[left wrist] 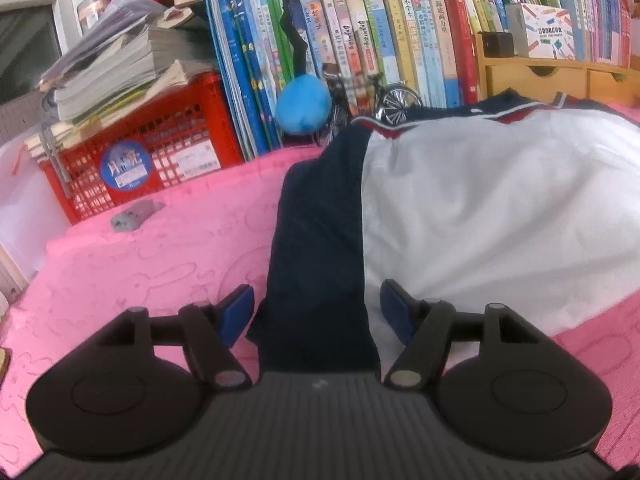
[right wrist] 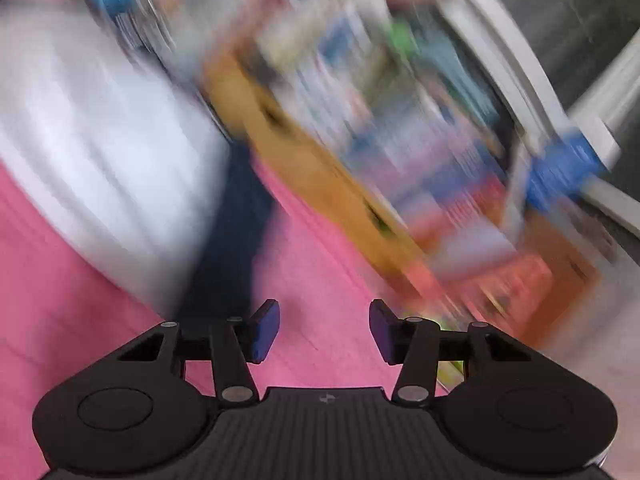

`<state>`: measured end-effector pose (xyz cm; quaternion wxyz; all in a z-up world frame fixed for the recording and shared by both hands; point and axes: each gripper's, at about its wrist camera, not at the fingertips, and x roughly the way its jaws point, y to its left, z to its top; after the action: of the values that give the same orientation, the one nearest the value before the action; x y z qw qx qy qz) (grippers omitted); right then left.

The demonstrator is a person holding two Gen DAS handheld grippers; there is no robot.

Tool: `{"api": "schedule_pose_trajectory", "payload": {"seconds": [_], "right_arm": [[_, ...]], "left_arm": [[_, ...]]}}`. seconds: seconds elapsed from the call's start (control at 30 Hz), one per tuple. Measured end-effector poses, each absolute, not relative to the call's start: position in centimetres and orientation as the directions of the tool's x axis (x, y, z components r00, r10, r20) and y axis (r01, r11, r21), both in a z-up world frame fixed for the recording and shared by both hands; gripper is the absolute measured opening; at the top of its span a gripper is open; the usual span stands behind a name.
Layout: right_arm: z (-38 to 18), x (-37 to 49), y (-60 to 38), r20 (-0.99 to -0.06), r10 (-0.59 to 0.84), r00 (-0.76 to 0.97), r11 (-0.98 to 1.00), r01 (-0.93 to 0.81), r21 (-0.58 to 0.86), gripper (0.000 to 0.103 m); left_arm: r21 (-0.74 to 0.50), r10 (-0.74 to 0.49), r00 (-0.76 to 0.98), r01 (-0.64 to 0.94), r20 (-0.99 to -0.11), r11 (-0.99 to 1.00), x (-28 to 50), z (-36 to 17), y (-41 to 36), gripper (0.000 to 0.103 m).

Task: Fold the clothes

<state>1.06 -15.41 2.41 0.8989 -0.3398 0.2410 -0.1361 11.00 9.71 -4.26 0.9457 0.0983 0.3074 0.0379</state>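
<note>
**Two open grippers, one loose sleeve**

Both tools stand with pads apart, holding nothing. The left gripper (left wrist: 317, 316) straddles the navy sleeve (left wrist: 320, 240) of a white jacket (left wrist: 500, 208) spread on the pink quilted cover (left wrist: 160, 260). Risk: closing here may pinch the cover along with the sleeve and drag both. The right gripper (right wrist: 324, 332) hangs over bare pink cover; its view is heavily blurred, so aim near the other navy sleeve (right wrist: 228, 248) is uncertain. The toy bicycle (left wrist: 360, 100) by the collar could get knocked if the fold swings wide.
</note>
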Motion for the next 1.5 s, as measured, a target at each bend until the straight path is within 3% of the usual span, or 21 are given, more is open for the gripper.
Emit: {"api": "schedule_pose_trajectory", "payload": {"seconds": [0.13,0.2,0.3,0.43,0.57,0.87,1.03,1.1,1.17,1.27,1.37,1.5], "right_arm": [[3.0,-0.2,-6.9,-0.346,-0.076,0.935,0.69,-0.201,-0.695,0.049],[2.5,-0.1,-3.0,-0.417,0.053,0.907,0.654,-0.347,-0.672,0.049],[1.4,0.3,1.3,-0.469,0.147,0.871,0.586,-0.459,-0.668,0.049],[0.0,1.8,4.5,-0.456,0.154,0.877,0.523,-0.464,-0.715,0.039],[-0.6,2.9,4.2,-0.4,0.086,0.913,0.48,-0.39,-0.786,0.04],[-1.5,2.2,1.4,-0.433,0.055,0.9,0.419,-0.414,-0.808,0.04],[-1.9,1.7,0.6,-0.444,0.036,0.895,0.315,-0.432,-0.845,0.032],[-1.8,1.7,0.3,-0.458,0.029,0.888,0.33,-0.441,-0.835,0.027],[-1.5,1.7,0.3,-0.454,0.035,0.89,0.367,-0.434,-0.823,0.027],[-1.0,1.8,0.1,-0.453,0.048,0.89,0.412,-0.431,-0.803,0.027],[-0.4,2.0,-0.1,-0.45,0.06,0.891,0.436,-0.428,-0.791,0.027],[0.2,2.1,-0.4,-0.442,0.07,0.894,0.474,-0.42,-0.774,0.027]], "left_arm": [[0.143,0.099,0.8,-0.017,-0.592,0.99,11.2,-4.2,10.6,0.073],[0.114,0.087,0.795,-0.022,-0.6,0.993,11.2,-4.2,11.0,0.075],[0.103,0.082,0.794,-0.025,-0.603,0.994,11.2,-4.3,11.2,0.076],[0.103,0.085,0.793,-0.028,-0.603,0.994,11.2,-4.3,11.1,0.076],[0.125,0.103,0.795,-0.035,-0.598,0.992,11.2,-4.2,10.8,0.078],[0.118,0.097,0.794,-0.033,-0.6,0.992,11.2,-4.2,11.0,0.079],[0.132,0.103,0.8,-0.031,-0.592,0.991,11.1,-4.2,10.7,0.079],[0.151,0.1,0.845,-0.023,-0.525,0.988,9.8,-3.6,10.2,0.071],[0.175,0.058,0.9,0.02,-0.431,0.984,7.7,-2.8,9.4,0.07],[0.291,-0.118,0.942,0.213,-0.313,0.933,3.9,-1.5,6.8,0.074],[0.509,-0.236,0.912,0.387,-0.337,0.769,2.1,-2.3,2.7,0.074],[0.664,-0.319,0.867,0.498,-0.382,0.557,1.5,-4.5,-1.3,0.074]]}}
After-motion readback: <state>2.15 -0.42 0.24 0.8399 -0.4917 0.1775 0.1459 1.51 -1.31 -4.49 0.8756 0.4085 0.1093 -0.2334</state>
